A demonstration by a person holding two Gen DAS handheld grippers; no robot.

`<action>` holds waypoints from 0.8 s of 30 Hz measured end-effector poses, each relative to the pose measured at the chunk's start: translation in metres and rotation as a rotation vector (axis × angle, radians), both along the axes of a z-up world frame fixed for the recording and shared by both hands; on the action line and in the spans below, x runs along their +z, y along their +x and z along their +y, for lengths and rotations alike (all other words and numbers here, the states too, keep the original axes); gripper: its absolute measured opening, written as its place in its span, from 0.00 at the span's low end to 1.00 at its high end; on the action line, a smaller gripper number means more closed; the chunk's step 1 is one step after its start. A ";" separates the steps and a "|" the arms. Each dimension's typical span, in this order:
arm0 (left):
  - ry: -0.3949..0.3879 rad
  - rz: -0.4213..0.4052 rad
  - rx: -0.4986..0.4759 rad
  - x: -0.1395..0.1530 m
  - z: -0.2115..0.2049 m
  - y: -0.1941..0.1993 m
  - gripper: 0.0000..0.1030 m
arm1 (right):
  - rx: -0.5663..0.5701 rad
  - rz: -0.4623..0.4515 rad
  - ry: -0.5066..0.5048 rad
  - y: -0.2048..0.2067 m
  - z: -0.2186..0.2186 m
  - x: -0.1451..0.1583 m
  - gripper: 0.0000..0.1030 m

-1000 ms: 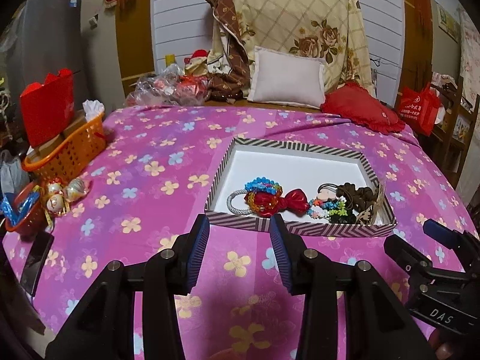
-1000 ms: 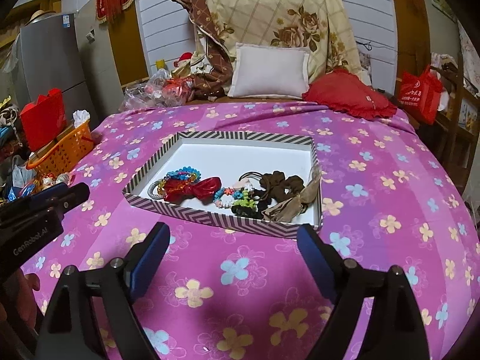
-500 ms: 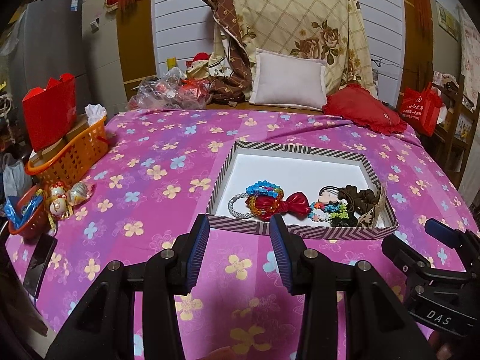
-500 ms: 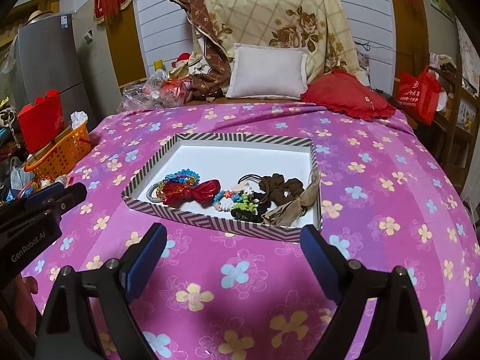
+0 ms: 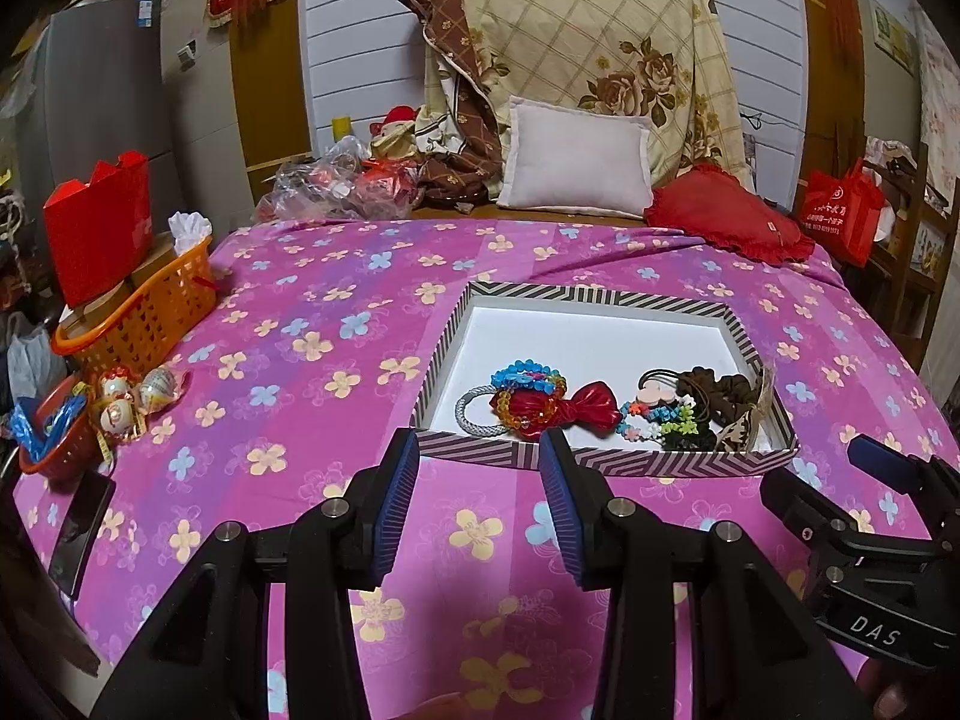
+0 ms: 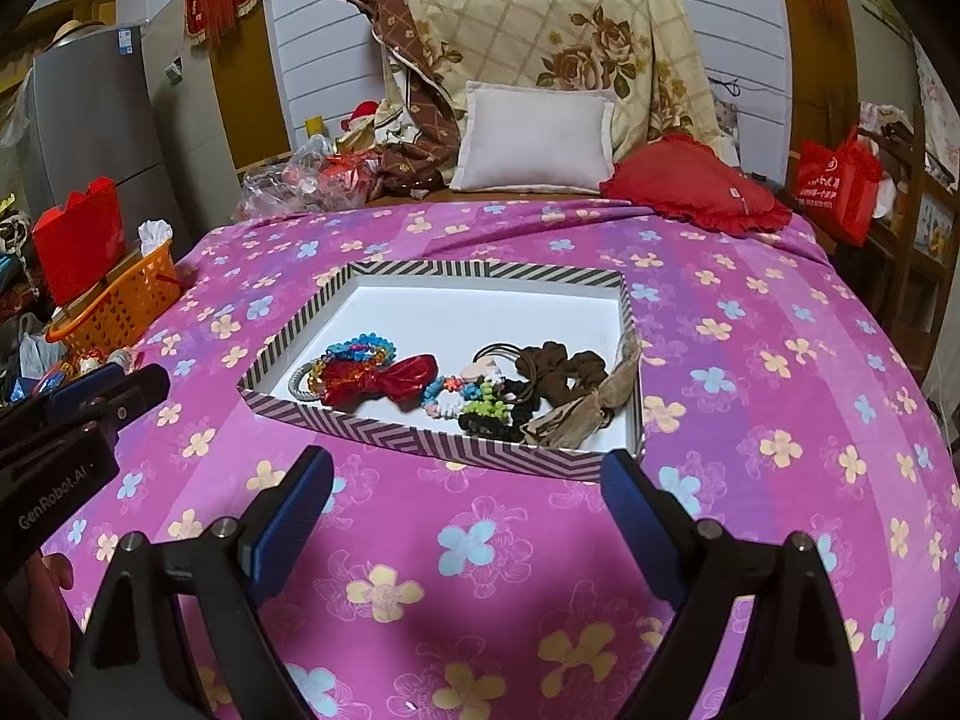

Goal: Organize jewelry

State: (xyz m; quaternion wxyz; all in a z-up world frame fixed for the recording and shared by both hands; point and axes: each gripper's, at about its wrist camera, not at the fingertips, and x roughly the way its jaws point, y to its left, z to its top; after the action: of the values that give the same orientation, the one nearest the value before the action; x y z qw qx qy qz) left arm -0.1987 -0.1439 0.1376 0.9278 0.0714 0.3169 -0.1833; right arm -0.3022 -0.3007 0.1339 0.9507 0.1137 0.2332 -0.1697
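A shallow striped box (image 5: 606,459) (image 6: 420,438) with a white floor lies on the pink flowered cloth. Along its near side sit a grey hair tie (image 5: 474,417), beaded bracelets (image 5: 528,378) (image 6: 360,351), a red bow (image 5: 591,408) (image 6: 408,378), flower bead strings (image 6: 459,399), brown scrunchies (image 5: 717,393) (image 6: 561,369) and a tan ribbon (image 6: 594,405). My left gripper (image 5: 478,456) hovers open just short of the box's near wall, nothing between its blue pads. My right gripper (image 6: 465,477) stands wide open before the box's near right corner, also empty.
An orange basket (image 5: 144,315) with a red box (image 5: 99,228) stands at the cloth's left edge, beside a small red bowl (image 5: 45,438), round trinkets (image 5: 135,393) and a dark phone (image 5: 81,531). Pillows (image 5: 576,165), a red cushion (image 5: 729,222) and plastic bags (image 5: 336,183) crowd the far end.
Both views have shifted very slightly, so the box sits a touch lower in the left wrist view. Neither gripper's opening has changed and nothing in the box moved.
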 end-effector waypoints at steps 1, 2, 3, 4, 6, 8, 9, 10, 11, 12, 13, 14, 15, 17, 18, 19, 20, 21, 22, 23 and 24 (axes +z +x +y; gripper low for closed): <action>-0.002 0.002 0.000 0.000 0.000 0.000 0.33 | 0.000 -0.001 0.001 0.000 0.000 0.000 0.90; -0.002 0.004 0.000 0.000 0.000 0.000 0.33 | -0.001 -0.001 0.000 0.000 0.000 0.000 0.90; -0.002 0.004 0.000 0.000 0.000 0.000 0.33 | -0.001 -0.001 0.000 0.000 -0.001 -0.001 0.90; -0.002 0.004 0.000 0.000 0.000 0.000 0.33 | -0.001 0.000 0.001 0.000 -0.001 -0.001 0.90; -0.001 0.004 0.000 0.000 0.001 0.001 0.33 | -0.001 0.001 0.002 0.001 -0.001 -0.001 0.90; -0.001 0.005 -0.002 -0.001 0.000 0.001 0.33 | -0.002 0.004 0.004 0.002 -0.001 -0.003 0.90; 0.000 0.005 -0.001 -0.001 0.001 0.001 0.33 | -0.001 0.005 0.005 0.002 -0.001 -0.003 0.90; -0.001 0.005 -0.001 -0.001 -0.001 0.000 0.33 | 0.001 0.008 0.007 0.003 -0.001 -0.004 0.90; 0.000 0.005 -0.001 -0.001 -0.001 0.000 0.33 | 0.002 0.010 0.008 0.003 -0.001 -0.004 0.90; 0.001 0.007 -0.002 -0.001 0.000 0.000 0.33 | 0.002 0.011 0.009 0.004 -0.001 -0.005 0.90; 0.003 0.007 -0.002 -0.002 -0.001 0.001 0.33 | 0.003 0.012 0.009 0.005 -0.001 -0.005 0.90; 0.002 0.007 -0.002 -0.002 0.000 0.001 0.33 | 0.004 0.013 0.009 0.005 -0.001 -0.005 0.90; 0.001 0.008 -0.002 -0.002 0.000 0.001 0.33 | 0.004 0.014 0.008 0.005 -0.001 -0.005 0.90; 0.002 0.009 -0.003 -0.002 -0.001 0.001 0.33 | 0.006 0.015 0.008 0.006 0.000 -0.006 0.90; 0.003 0.009 -0.004 -0.003 0.000 0.001 0.33 | 0.005 0.015 0.008 0.005 -0.001 -0.006 0.90; 0.004 0.010 -0.004 -0.004 -0.001 0.002 0.33 | 0.005 0.015 0.009 0.006 -0.001 -0.006 0.90; 0.003 0.010 -0.004 -0.004 -0.001 0.002 0.33 | 0.005 0.015 0.010 0.006 -0.001 -0.006 0.90; 0.004 0.010 -0.004 -0.004 0.000 0.003 0.33 | 0.005 0.015 0.009 0.006 -0.001 -0.006 0.90; 0.003 0.012 -0.004 -0.004 0.000 0.003 0.33 | 0.005 0.016 0.010 0.006 -0.001 -0.006 0.90; 0.004 0.013 -0.004 -0.006 0.000 0.004 0.33 | 0.005 0.017 0.011 0.007 -0.001 -0.006 0.90; 0.004 0.013 -0.005 -0.007 0.001 0.004 0.33 | 0.006 0.018 0.012 0.007 -0.001 -0.006 0.90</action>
State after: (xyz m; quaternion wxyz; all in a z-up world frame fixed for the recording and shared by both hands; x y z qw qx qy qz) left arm -0.1944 -0.1431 0.1308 0.9252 0.0729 0.3231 -0.1852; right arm -0.2950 -0.3015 0.1277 0.9485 0.1170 0.2429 -0.1666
